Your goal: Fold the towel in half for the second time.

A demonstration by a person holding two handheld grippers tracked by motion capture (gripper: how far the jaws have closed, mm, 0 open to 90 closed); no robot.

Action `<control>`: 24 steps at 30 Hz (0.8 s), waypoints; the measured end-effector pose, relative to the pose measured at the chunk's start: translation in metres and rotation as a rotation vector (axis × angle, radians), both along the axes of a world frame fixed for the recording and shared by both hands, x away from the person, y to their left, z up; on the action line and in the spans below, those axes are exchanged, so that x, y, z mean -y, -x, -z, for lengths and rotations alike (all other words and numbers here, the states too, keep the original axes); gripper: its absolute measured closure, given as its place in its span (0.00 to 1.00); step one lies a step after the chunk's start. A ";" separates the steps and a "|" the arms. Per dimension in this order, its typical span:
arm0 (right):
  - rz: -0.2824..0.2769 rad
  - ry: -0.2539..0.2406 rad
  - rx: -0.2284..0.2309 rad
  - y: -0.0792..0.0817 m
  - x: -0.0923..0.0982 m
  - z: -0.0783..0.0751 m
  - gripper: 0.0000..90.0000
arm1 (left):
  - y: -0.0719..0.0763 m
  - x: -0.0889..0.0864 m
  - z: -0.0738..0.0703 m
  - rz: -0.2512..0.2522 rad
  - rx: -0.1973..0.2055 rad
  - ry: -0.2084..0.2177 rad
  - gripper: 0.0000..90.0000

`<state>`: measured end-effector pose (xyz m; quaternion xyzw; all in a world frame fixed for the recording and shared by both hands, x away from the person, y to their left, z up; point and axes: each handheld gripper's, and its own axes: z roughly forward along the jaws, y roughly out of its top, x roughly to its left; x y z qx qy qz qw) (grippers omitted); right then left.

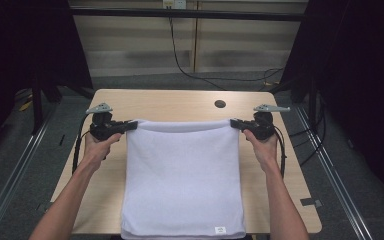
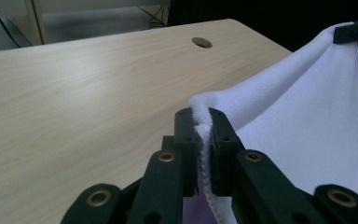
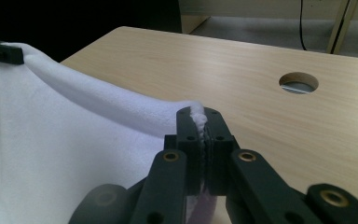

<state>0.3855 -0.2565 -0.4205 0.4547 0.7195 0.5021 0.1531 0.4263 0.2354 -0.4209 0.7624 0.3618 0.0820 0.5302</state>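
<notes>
Towel [image 1: 182,175], white and folded, hangs stretched between the two grippers over a light wooden tabletop [image 1: 175,102]. Its far edge is lifted off the wood and pulled into a nearly straight line, while the near end lies on the tabletop and reaches the front edge, where a small white label [image 1: 220,230] sits near one corner.

On the high view, the left gripper [image 1: 130,125] pinches the towel's far left corner and the right gripper [image 1: 234,123] pinches the far right corner, each held in a hand coming up from the bottom of the picture. Both point inward toward one another, with a grey three-cornered plate on top of each.

On the left gripper view, the black jaws are clamped together on the towel's corner [image 2: 204,126], with the stitched hem running down between the pads; the cloth rises from there to the other gripper at the top right.

On the right gripper view, the jaws are likewise pressed tight on the opposite corner [image 3: 198,114], a little tuft of cloth showing above the pads.

A round cable hole [image 1: 220,104] lies in the tabletop beyond the towel, well apart from it.
</notes>
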 end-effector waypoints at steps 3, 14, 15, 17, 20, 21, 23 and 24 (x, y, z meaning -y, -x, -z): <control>0.012 -0.006 0.012 -0.002 0.002 -0.007 0.97 | -0.004 0.002 -0.010 -0.007 0.016 0.007 0.94; 0.036 -0.011 0.065 -0.014 0.005 -0.046 0.97 | -0.014 0.010 -0.054 0.007 0.109 0.038 0.94; 0.034 -0.020 0.073 -0.014 0.006 -0.048 0.97 | -0.012 0.010 -0.053 0.011 0.109 0.034 0.94; 0.030 -0.027 0.078 -0.012 0.007 -0.048 0.97 | -0.010 0.009 -0.049 0.008 0.103 0.031 0.94; 0.019 -0.029 0.070 -0.006 0.008 -0.040 0.97 | -0.006 0.007 -0.038 0.008 0.086 0.031 0.93; 0.014 -0.034 0.066 -0.004 0.008 -0.036 0.97 | -0.005 0.006 -0.033 0.010 0.080 0.028 0.93; 0.006 -0.033 0.062 0.000 0.009 -0.030 0.97 | -0.002 0.004 -0.026 0.008 0.067 0.033 0.93; 0.000 -0.039 0.054 0.002 0.010 -0.028 0.97 | 0.000 0.002 -0.023 0.009 0.063 0.037 0.93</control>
